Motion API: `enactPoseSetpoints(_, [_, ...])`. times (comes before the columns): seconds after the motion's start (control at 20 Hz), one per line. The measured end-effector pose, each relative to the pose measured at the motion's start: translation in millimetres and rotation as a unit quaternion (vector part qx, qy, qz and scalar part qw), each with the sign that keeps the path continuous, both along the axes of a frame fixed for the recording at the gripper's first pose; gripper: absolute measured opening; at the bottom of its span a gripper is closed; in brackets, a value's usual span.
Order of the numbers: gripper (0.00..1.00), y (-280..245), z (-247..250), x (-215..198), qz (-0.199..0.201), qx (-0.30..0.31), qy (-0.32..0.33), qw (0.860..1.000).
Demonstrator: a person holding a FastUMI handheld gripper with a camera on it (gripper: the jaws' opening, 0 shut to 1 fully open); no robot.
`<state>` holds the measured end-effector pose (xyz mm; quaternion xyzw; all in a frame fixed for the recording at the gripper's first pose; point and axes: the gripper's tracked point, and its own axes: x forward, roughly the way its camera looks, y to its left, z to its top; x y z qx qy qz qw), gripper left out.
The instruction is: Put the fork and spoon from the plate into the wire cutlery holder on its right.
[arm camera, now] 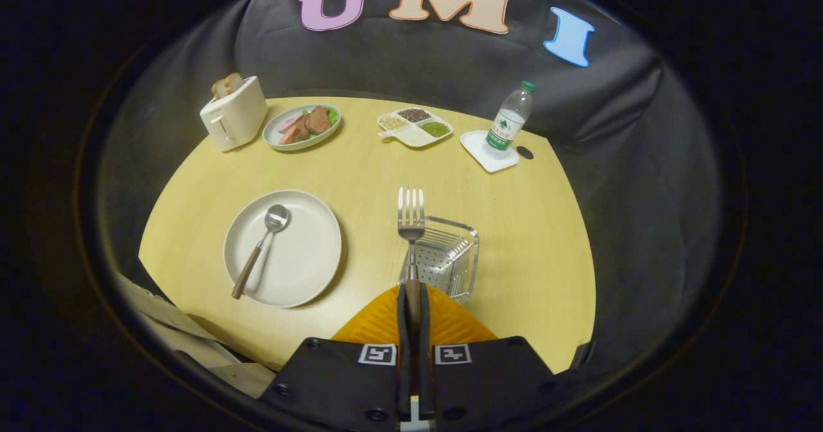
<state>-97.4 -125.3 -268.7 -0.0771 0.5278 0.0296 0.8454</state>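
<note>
One fork (411, 216) clamped in the tongs (413, 298) before one wire holder (450, 258); one spoon (262, 244) on plate (308, 258).

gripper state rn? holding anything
gripper: jaws closed on the fork handle, tines pointing away, above the wire cutlery holder.

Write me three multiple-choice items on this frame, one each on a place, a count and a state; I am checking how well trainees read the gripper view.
1. Where is the spoon?
A. on the plate
B. in the wire cutlery holder
C. beside the toaster

2. How many bottles stand on the table?
A. none
B. one
C. three

3. What is the gripper doing?
A. open, holding nothing
B. shut on the spoon
C. shut on the fork

Key: 1 A, the spoon lies across the plate. 2 B, one bottle on a white coaster. 3 C, both fingers clamp the fork's handle, tines pointing ahead.
</note>
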Motion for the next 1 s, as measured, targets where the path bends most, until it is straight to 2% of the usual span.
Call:
enactPoseSetpoints(0.25, [0.08, -16.0, -6.7, -16.3, -0.016, -0.004, 0.028, 0.999])
enactPoseSetpoints(0.45, [0.09, -18.5, -12.1, -22.4, -0.045, 0.011, 0.049, 0.998])
enactPoseSetpoints(1.0, [0.18, -17.3, -8.5, -7.6, -0.071, 0.027, 0.033, 0.997])
